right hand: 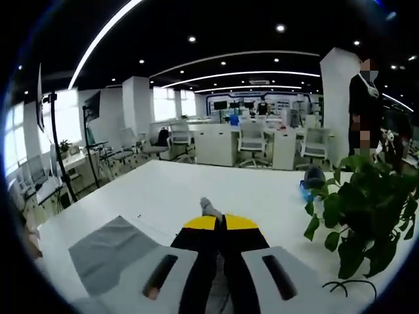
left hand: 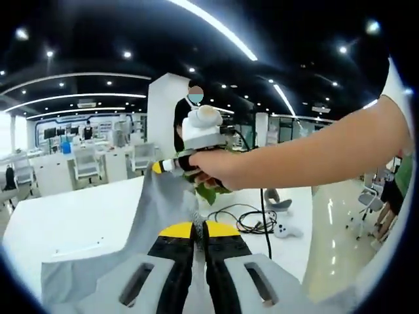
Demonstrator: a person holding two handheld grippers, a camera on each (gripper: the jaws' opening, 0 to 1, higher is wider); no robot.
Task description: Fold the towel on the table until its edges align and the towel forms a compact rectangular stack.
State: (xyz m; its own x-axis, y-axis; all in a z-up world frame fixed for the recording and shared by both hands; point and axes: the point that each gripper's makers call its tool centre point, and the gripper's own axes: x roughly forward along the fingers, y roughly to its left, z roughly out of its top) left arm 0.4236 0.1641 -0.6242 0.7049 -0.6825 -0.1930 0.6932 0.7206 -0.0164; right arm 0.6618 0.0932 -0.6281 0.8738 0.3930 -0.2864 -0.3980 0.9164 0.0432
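The towel [left hand: 154, 216] is seen as soft grey cloth, matt and creased. The table [right hand: 170, 190] is finished in smooth white (faintly sheened). The left gripper [left hand: 198, 230] and right gripper [right hand: 219, 221] are cased in smooth plastic, tipped with yellow.

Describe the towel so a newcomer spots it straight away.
Start at the big white table. The towel is the plain grey cloth, lifted off it, pinched in the left gripper and right gripper. Nothing else there is soft or grey; the leafy plant is green.
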